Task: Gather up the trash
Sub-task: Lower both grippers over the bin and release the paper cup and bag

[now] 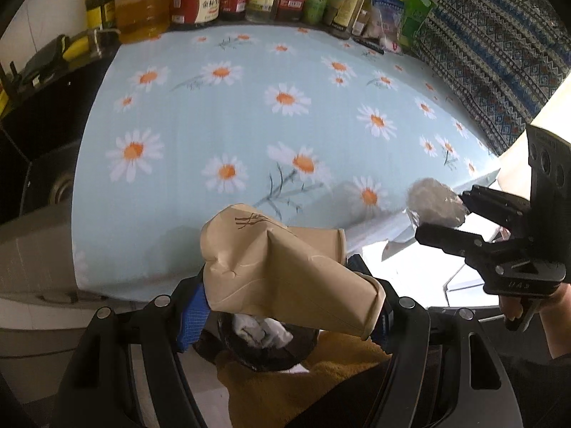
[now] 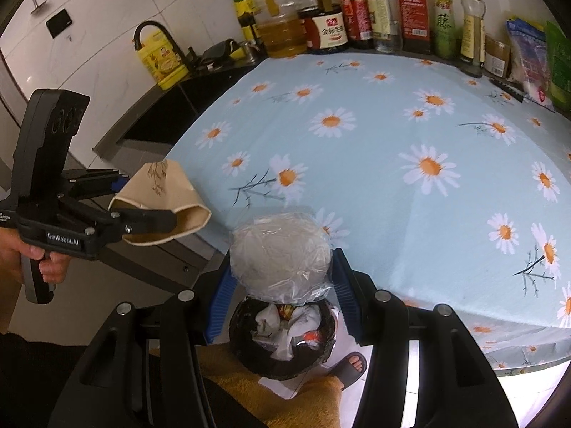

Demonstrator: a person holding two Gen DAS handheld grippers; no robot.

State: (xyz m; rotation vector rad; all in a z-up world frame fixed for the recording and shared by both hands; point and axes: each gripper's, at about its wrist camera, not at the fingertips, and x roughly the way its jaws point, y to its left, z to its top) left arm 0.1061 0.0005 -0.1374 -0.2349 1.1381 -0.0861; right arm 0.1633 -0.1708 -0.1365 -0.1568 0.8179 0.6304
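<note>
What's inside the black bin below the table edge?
The black bin holds crumpled white tissue plus small red-orange wrapper scraps. The plastic-wrapped ball in the right hand-held gripper covers its far rim; deeper contents are hidden.

I see both wrist views evenly and fairly brightly lit, with strong fisheye bending and black vignette at the corners. The floor [image 1: 410, 267] beyond the daisy tablecloth [image 1: 221, 114] blows out to white glare, and soft shadows lie along the cloth's near edge. Detail is a little soft throughout, with the bottle labels [image 2: 332, 30] barely legible.
</note>
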